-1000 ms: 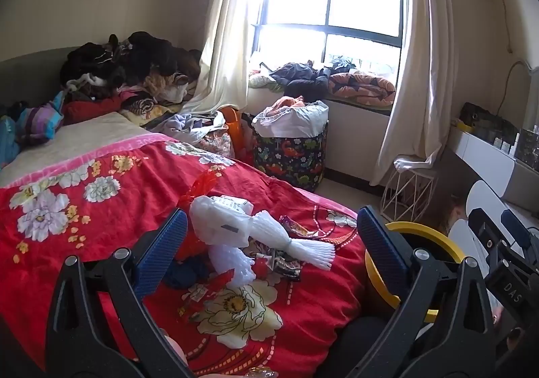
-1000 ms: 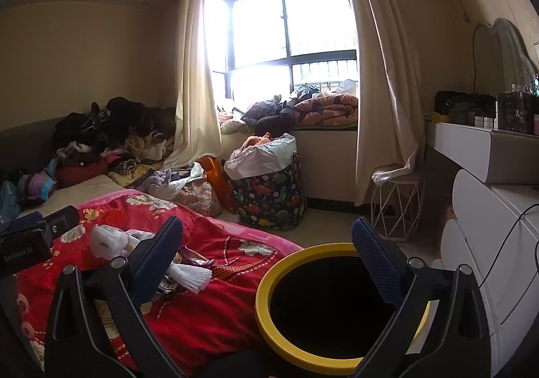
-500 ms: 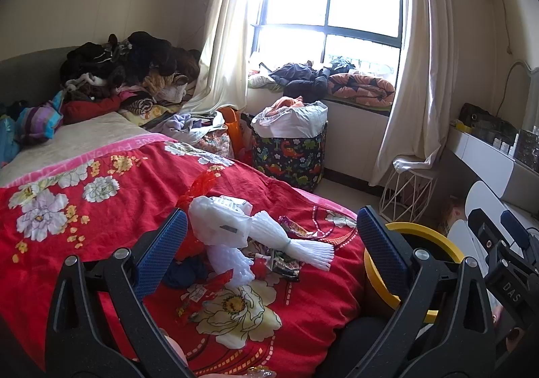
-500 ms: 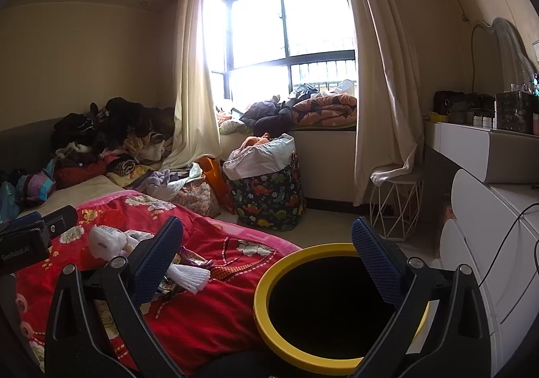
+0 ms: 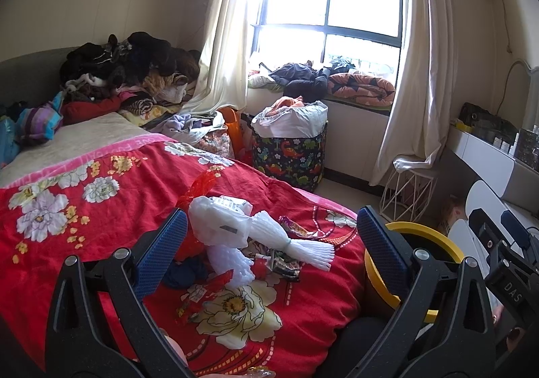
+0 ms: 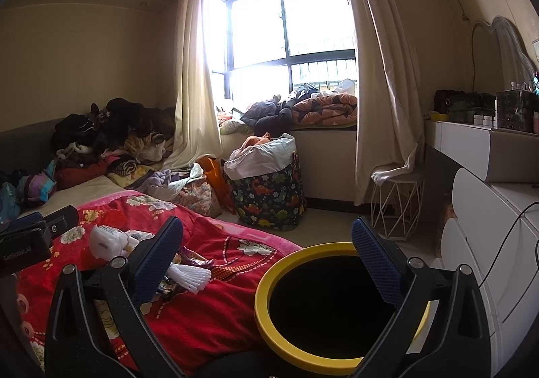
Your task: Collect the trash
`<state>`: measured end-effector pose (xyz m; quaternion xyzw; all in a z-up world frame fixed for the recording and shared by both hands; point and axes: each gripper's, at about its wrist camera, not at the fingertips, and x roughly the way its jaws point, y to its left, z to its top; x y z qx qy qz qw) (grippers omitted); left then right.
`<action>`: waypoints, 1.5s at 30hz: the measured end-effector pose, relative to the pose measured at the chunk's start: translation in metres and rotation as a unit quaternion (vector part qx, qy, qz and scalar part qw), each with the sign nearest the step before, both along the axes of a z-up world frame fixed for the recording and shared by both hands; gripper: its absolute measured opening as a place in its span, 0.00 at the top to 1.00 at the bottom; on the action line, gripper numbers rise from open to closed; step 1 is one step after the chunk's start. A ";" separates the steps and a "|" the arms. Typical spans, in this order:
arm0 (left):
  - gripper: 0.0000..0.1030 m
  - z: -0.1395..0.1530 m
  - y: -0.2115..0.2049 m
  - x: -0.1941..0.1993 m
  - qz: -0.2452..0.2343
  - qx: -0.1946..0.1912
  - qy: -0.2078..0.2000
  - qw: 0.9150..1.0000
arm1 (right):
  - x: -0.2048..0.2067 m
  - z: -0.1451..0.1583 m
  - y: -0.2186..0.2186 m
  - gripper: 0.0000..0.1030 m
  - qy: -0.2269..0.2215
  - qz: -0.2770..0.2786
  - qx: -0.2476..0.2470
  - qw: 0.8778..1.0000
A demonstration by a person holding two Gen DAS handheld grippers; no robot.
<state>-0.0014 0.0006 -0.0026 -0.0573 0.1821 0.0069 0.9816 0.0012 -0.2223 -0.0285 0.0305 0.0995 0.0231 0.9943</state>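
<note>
1. The trash, white foam netting (image 5: 259,236) among snack wrappers (image 5: 286,263), lies heaped on the red floral quilt (image 5: 101,209) near the bed's foot.
2. I hold my left hand-held gripper (image 5: 269,253) over that heap, jaws spread wide and empty, presumably lined up for a first pick.
3. My right hand-held gripper (image 6: 267,263), equally agape, frames the yellow-rimmed bin (image 6: 289,344) just beside the bed, handy for dropping.

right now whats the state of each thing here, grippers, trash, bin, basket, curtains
left gripper: open, holding nothing
right gripper: open, holding nothing
white foam netting: lying on the red bedspread, ungrabbed
snack wrappers: scattered beside it
yellow-rimmed bin: upright, open-topped
dinosaur-print basket: upright, stuffed full
curtains: drawn apart
</note>
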 end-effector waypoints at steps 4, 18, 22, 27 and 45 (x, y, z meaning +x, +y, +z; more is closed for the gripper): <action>0.10 0.002 0.002 0.000 -0.001 -0.001 0.000 1.000 | 0.000 0.000 0.000 0.06 0.000 0.000 0.000 1.000; 0.10 -0.004 0.008 0.009 0.001 -0.020 0.008 1.000 | 0.005 0.000 0.005 0.06 0.012 0.034 -0.001 0.999; 0.10 -0.004 0.017 0.011 0.013 -0.024 0.007 1.000 | 0.013 -0.002 0.018 0.06 0.024 0.064 -0.010 0.998; 0.10 -0.003 0.034 0.014 0.036 -0.033 0.010 0.999 | 0.023 -0.001 0.037 0.06 0.038 0.099 -0.017 0.994; 0.10 -0.008 0.106 0.028 0.105 -0.059 0.039 0.992 | 0.069 -0.007 0.107 0.06 0.083 0.210 -0.033 0.974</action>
